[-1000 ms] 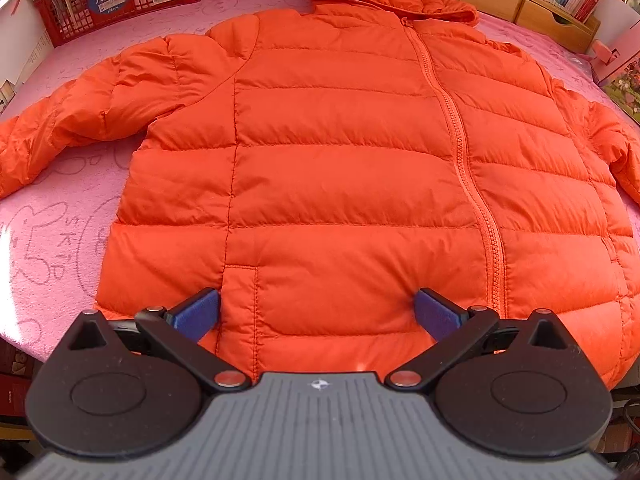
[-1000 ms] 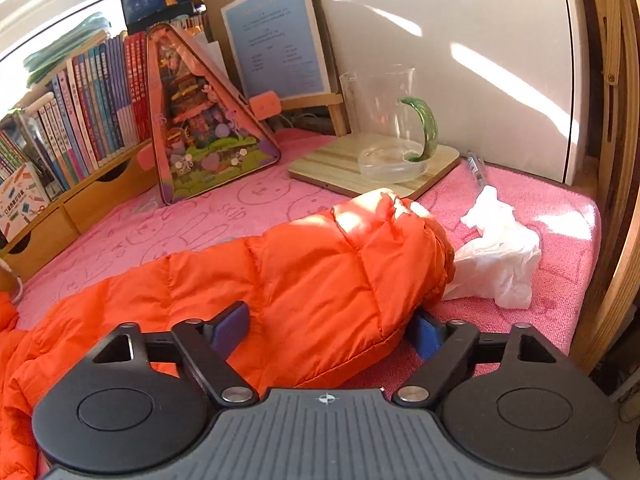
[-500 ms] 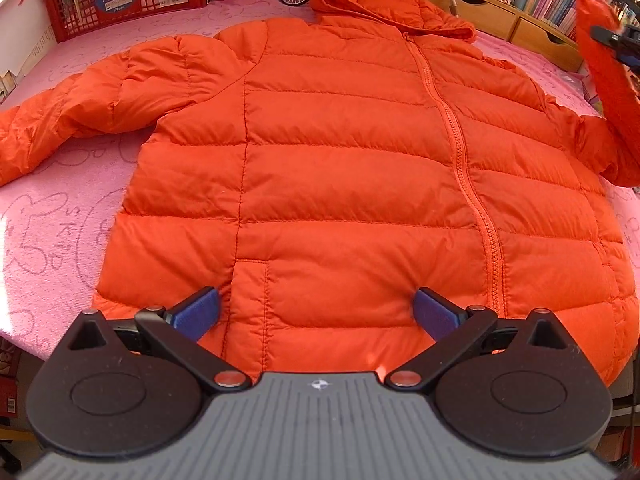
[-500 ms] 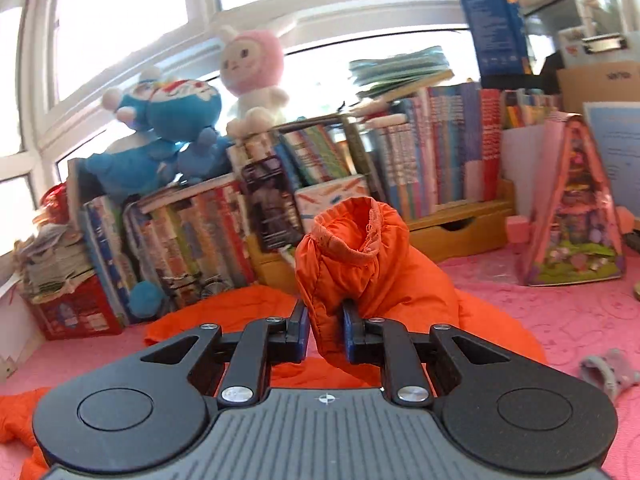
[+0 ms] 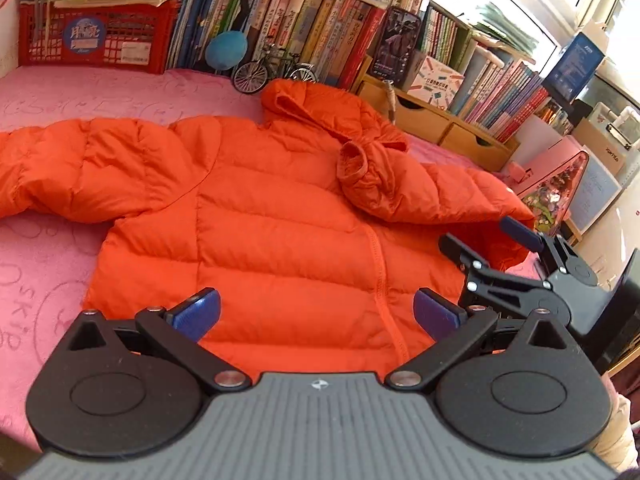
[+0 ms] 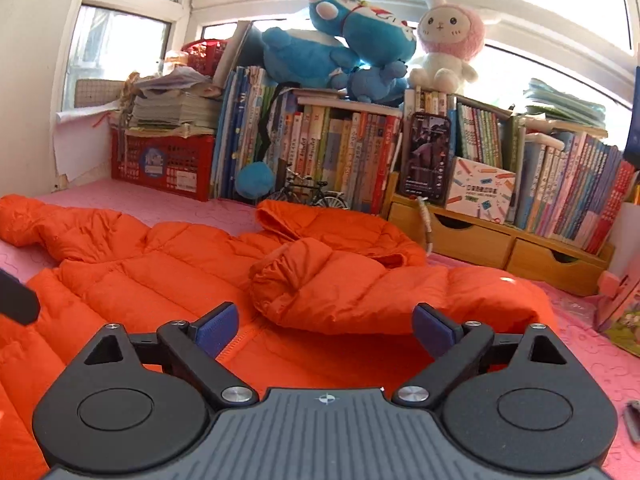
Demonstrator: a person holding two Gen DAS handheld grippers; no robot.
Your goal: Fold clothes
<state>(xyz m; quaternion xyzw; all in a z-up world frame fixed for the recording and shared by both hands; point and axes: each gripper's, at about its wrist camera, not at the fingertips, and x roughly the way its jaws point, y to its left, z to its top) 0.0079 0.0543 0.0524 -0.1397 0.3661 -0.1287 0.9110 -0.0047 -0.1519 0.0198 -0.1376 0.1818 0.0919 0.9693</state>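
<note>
One orange puffer jacket [image 5: 280, 216] covers my pink mat [image 5: 52, 96], hood toward the back-edge bookshelf [image 6: 360, 152]. My left gripper [image 5: 316, 314] stands open at its hem; my right gripper [image 6: 326, 330] is opening, nothing pinched, facing the folded-over sleeve [image 6: 340, 284].

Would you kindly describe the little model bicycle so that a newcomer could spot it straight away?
Start at the orange puffer jacket spread on the pink mat, and look just beyond its hood to the row of upright books. The model bicycle stands at their foot, beside a blue plush ball. It is the only thing there with thin spoked wheels.
</note>
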